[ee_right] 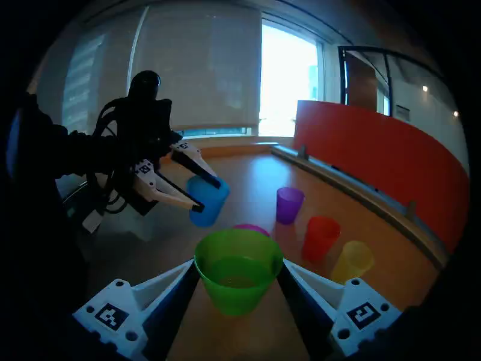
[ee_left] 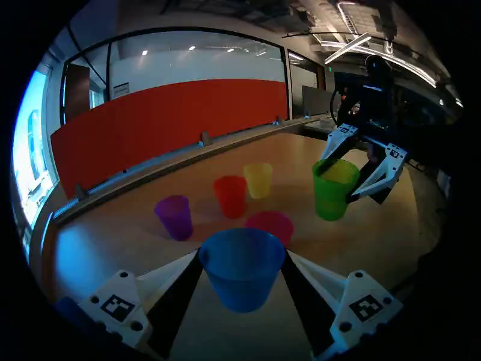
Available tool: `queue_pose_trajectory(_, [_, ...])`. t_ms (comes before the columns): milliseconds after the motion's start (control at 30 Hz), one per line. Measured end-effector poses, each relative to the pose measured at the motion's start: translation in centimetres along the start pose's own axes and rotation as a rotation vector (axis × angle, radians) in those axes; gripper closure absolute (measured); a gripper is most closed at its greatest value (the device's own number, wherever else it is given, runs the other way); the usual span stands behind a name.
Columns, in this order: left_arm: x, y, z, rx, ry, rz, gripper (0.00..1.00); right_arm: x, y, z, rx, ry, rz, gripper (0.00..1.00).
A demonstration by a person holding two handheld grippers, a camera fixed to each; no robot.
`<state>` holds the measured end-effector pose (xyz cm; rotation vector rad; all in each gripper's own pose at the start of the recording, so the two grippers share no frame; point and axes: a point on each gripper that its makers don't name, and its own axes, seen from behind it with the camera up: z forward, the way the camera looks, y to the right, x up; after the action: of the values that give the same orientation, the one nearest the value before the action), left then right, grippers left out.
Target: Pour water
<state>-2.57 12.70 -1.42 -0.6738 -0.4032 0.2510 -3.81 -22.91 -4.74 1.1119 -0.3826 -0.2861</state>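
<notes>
Pour pending
Left gripper (ee_left: pixel 242 257) pinched blue cup (ee_left: pixel 242 283), right gripper (ee_right: pixel 238 265) green cup (ee_right: pixel 237 289); misaligned rims could've splashed the desk (ee_left: pixel 385 240)

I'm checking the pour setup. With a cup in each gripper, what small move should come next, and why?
Probably move the green cup, held by the right gripper, toward the blue cup in the left gripper, rim above rim, before tilting. Both cups are gripped but stand well apart. The green cup appears to hold some liquid; what the blue cup holds I cannot tell.
</notes>
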Motion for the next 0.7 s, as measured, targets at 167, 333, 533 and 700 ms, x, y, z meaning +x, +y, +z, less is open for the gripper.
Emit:
queue_pose_trajectory(167, [-1.0, 0.1, 0.4, -0.006, -0.031, 0.017, 0.12, -0.7, 0.2, 0.3, 0.001, -0.016, -0.005, 0.1])
queue_pose_trajectory(333, [-1.7, 0.3, 0.9, -0.012, -0.06, 0.037, 0.12, -1.3, 0.3, 0.7, 0.001, -0.033, -0.013, 0.1])
queue_pose_trajectory(533, [-2.5, 0.5, 1.4, -0.022, -0.085, 0.043, 0.11, -2.1, 0.5, 0.9, 0.002, -0.05, -0.017, 0.1])
queue_pose_trajectory(700, [-2.9, 0.5, 1.8, -0.029, -0.095, 0.043, 0.12, -2.6, 0.7, 1.2, 0.002, -0.064, -0.022, 0.1])
